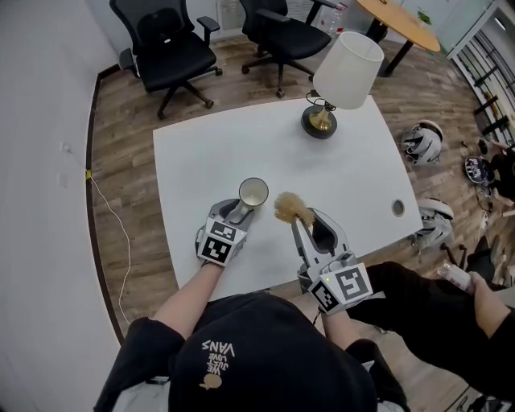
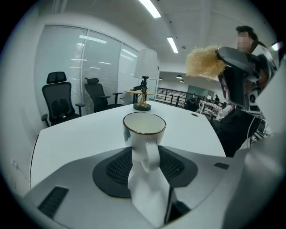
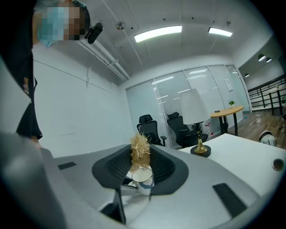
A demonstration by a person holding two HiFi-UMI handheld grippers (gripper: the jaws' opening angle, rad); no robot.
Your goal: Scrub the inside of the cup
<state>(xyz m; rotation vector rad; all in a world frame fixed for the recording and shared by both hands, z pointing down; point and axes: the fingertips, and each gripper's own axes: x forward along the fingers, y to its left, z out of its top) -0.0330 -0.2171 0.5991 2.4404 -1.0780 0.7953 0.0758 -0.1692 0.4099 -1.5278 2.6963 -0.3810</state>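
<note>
My left gripper [image 1: 239,214] stands spread wide, with the handle of the cup [image 1: 253,192] between its jaws and unpinched. The cup sits upright on the table [image 1: 241,145]. My right gripper [image 1: 308,228] pinches the brush [image 1: 285,208], its bristles near the cup and outside it.

**Office room: fixtures and furniture**

White rectangular table [image 1: 354,153]. On it, a table lamp [image 1: 342,76] with white shade, brass stem and dark round base. Two black office chairs [image 1: 165,48]. Wood plank floor [image 1: 129,161]. Plain white wall [image 1: 40,121]. Glass partition [image 2: 98,67]. Ceiling strip lights [image 3: 158,33]. Round wooden table [image 1: 402,20].
</note>
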